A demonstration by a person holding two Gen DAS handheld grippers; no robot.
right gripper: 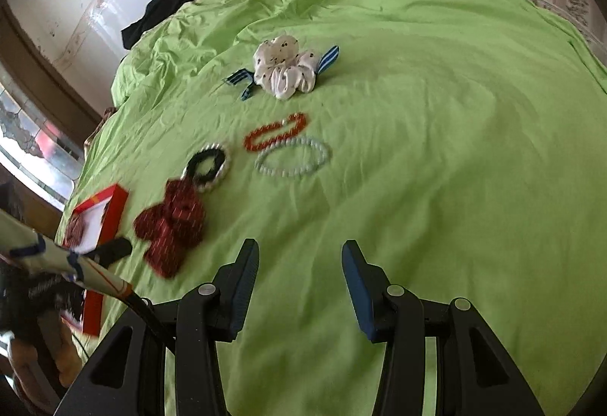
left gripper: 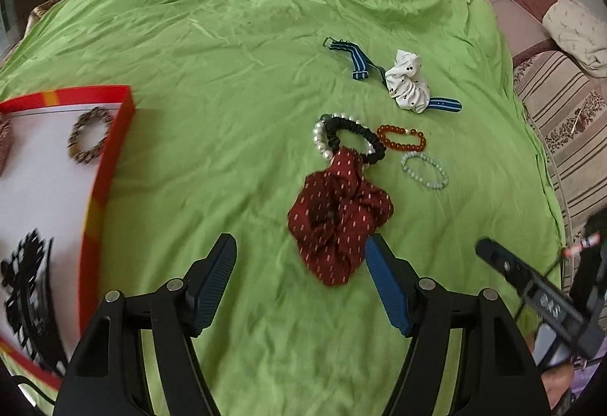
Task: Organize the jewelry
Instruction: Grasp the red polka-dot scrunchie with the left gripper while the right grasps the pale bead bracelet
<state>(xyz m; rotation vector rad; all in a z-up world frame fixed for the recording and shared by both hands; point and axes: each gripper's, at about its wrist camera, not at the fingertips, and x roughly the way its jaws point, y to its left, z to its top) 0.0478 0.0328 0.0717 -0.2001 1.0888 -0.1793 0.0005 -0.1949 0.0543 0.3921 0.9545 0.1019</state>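
On the bedsheet [left gripper: 227, 74], a box [left gripper: 114, 150] sits at left with a ring scrunchie [left gripper: 89, 135] inside. A large scrunchie [left gripper: 337, 222] lies centre, overlapping a band [left gripper: 356, 135] and pearl bracelet [left gripper: 318, 141] behind it; two bead bracelets [left gripper: 402, 139] lie right.

On the green bedsheet [left gripper: 227, 112] lie three bead bracelets: one of white pearls [left gripper: 320, 141], one of amber-orange beads [left gripper: 401, 138], one of pale blue-green beads [left gripper: 425, 171]. Three fabric scrunchies lie there: dark red with pale dashes [left gripper: 337, 222], thin black [left gripper: 358, 135], white with dark spots [left gripper: 408, 82]. One blue striped strap [left gripper: 351, 55] lies there too. One red-rimmed white box [left gripper: 110, 165] holds one brown patterned scrunchie [left gripper: 89, 139] and one black hair clip [left gripper: 26, 275].
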